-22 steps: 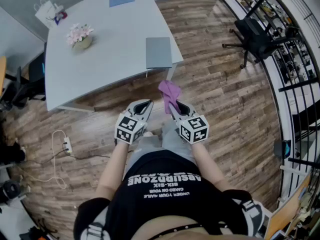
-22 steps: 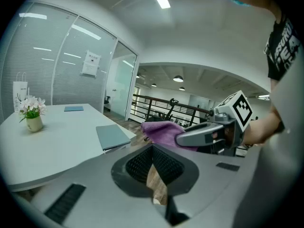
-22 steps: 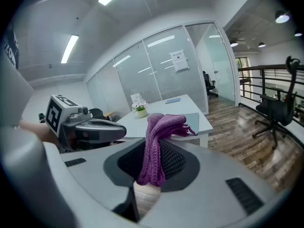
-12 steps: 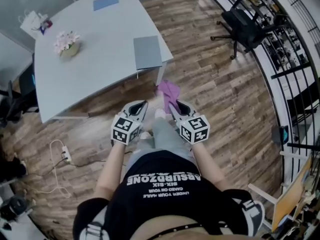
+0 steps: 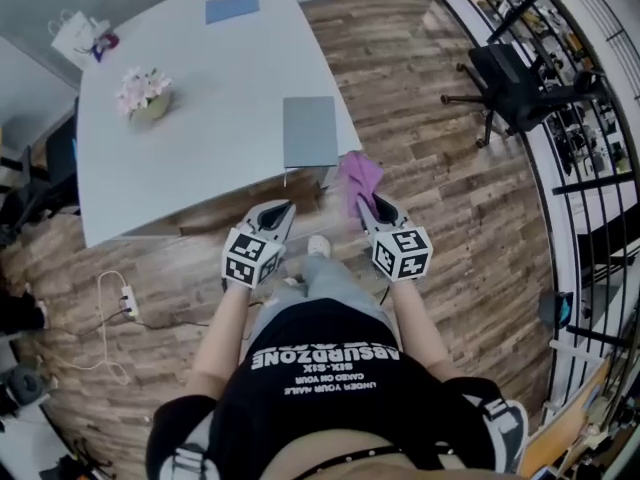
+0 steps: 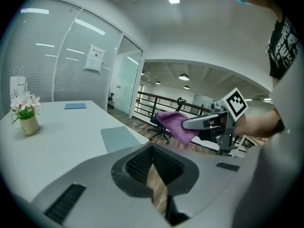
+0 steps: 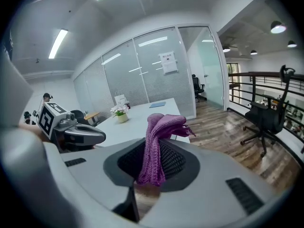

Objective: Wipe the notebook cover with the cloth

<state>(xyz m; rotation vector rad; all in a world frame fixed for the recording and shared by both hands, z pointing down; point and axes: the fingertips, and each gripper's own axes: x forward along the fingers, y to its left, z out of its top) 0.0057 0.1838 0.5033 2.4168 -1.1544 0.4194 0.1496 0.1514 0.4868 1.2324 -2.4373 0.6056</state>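
A grey notebook [image 5: 309, 131] lies at the near right corner of the white table [image 5: 200, 148]; it also shows in the left gripper view as a grey notebook [image 6: 121, 138]. My right gripper [image 5: 364, 204] is shut on a purple cloth [image 5: 357, 180], which hangs bunched from its jaws just off the table's corner. In the right gripper view the purple cloth [image 7: 156, 146] stands up between the jaws. My left gripper [image 5: 277, 214] is shut and holds nothing, below the table's near edge. The right gripper [image 6: 190, 125] with the cloth [image 6: 175, 124] shows in the left gripper view.
A flower pot [image 5: 144, 95] and a blue notebook [image 5: 232, 6] sit farther back on the table. A white bag [image 5: 82, 34] is at its far left. A black office chair [image 5: 520, 78] stands at the right, by a railing [image 5: 590, 118]. A power strip [image 5: 128, 296] and cable lie on the wooden floor.
The table and notebook have come nearer in the head view. My right gripper with the cloth has shifted right and up toward the table's corner. The left gripper has kept its place.
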